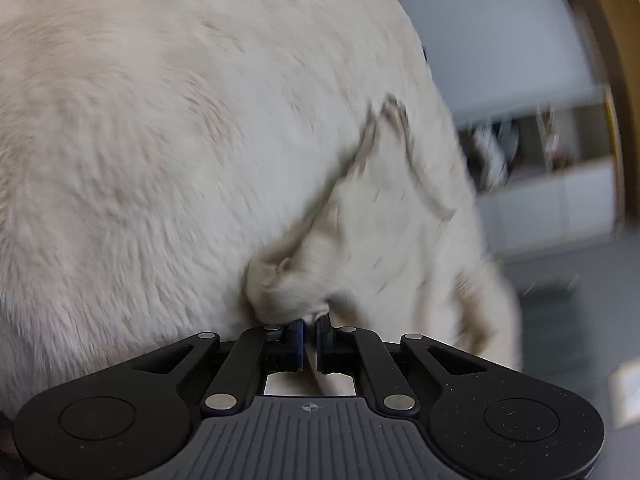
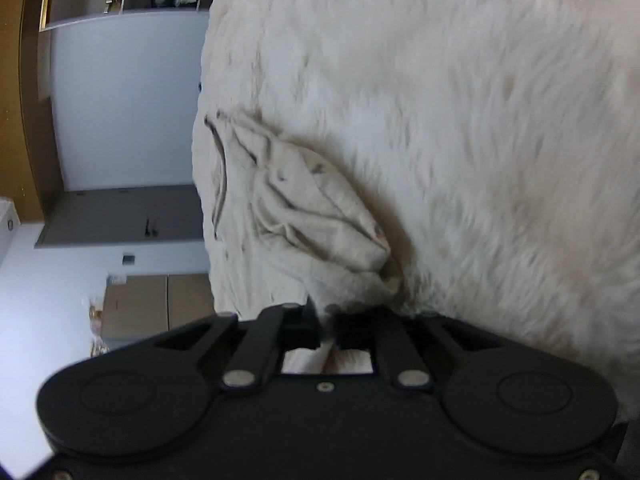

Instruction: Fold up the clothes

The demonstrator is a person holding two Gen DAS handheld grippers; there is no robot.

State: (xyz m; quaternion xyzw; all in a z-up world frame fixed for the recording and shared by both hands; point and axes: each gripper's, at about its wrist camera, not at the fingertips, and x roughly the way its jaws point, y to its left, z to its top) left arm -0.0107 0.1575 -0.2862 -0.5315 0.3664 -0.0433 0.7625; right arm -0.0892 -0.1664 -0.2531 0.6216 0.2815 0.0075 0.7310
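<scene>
While the cream-white fluffy fleece garment point(image 1: 168, 152) hangs lifted in the air, filling both wrist views, no fold in it can be made out, so the task seems at an early stage: the piece is only gathered and raised. The left tool point(image 1: 308, 334) is pinched nearly closed on a bunched bit of its fabric; the right tool point(image 2: 329, 326) likewise clamps its smoother cloth lining point(image 2: 304, 200). Behind stand a white wall point(image 2: 120, 92) and blurred shelves point(image 1: 540, 148).
</scene>
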